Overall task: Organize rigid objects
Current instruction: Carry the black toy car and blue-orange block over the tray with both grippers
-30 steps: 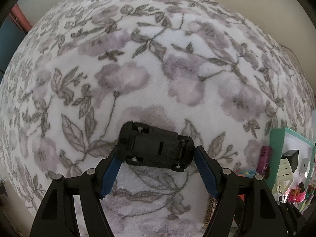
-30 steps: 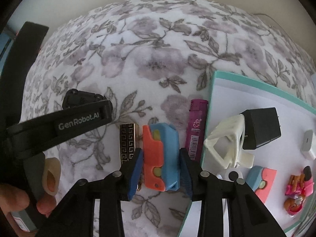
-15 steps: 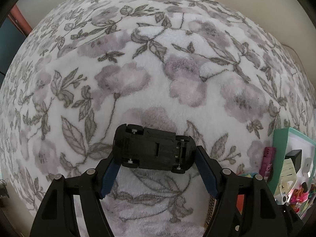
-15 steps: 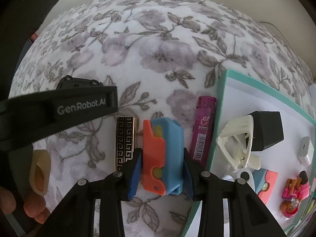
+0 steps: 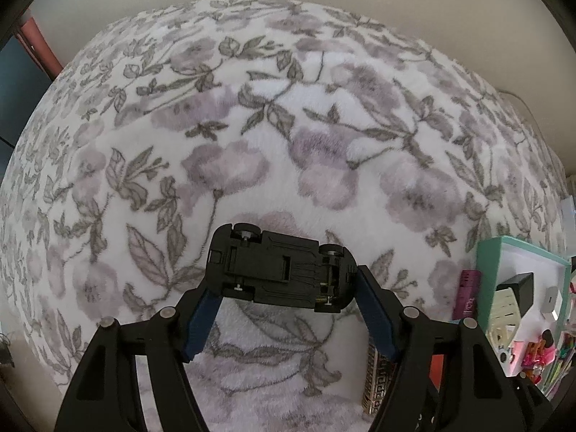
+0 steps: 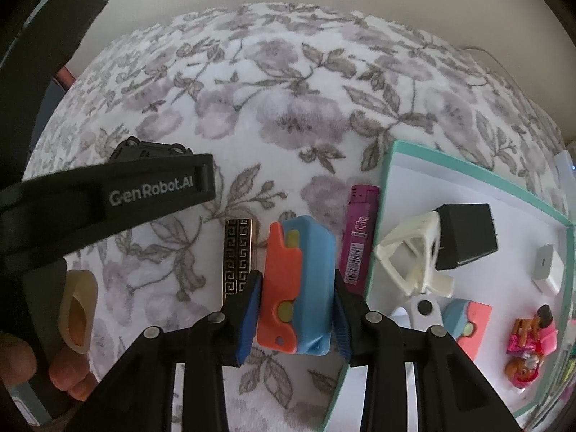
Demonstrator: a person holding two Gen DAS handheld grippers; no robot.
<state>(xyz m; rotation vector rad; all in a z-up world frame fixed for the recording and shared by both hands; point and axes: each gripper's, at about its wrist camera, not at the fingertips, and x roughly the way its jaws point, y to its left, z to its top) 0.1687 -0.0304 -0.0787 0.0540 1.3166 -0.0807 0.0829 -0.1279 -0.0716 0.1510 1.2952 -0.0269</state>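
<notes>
I hold two claws over a floral blanket (image 5: 288,144), and the teal-rimmed tray (image 6: 390,194) at its right side is my landmark.

My left claw (image 5: 284,288) is clamped on a black toy car (image 5: 280,270). The car is belly-up, wheels and chassis facing my camera, and it lies crosswise between my blue pads (image 5: 201,315), one pad pressed on each end. It sits well to the left of the tray and looks lifted off the blanket, though I cannot tell for sure.

My right claw (image 6: 295,313) is closed on an orange and blue block toy (image 6: 297,284), with the pads squeezing its two long sides. This toy is just left of the tray's near-left rim. Between it and the tray lies a purple lighter (image 6: 358,237), flat on the blanket and alongside the rim. On the far side of the block from the tray lies a slim black and gold patterned bar (image 6: 237,255).

Inside the tray I see a cream plastic frame (image 6: 414,255) leaning against a black cube-shaped adapter (image 6: 466,235), a white charger (image 6: 547,270) towards the right rim, a second orange and blue block (image 6: 468,325) near the front, and small pink figures (image 6: 529,345) at the front right corner.

In the right camera, my left claw's black arm, printed GenRobot.AI, crosses far left of the tray, with the car's end peeking above it and the fingers (image 6: 61,370) of my hand below.
</notes>
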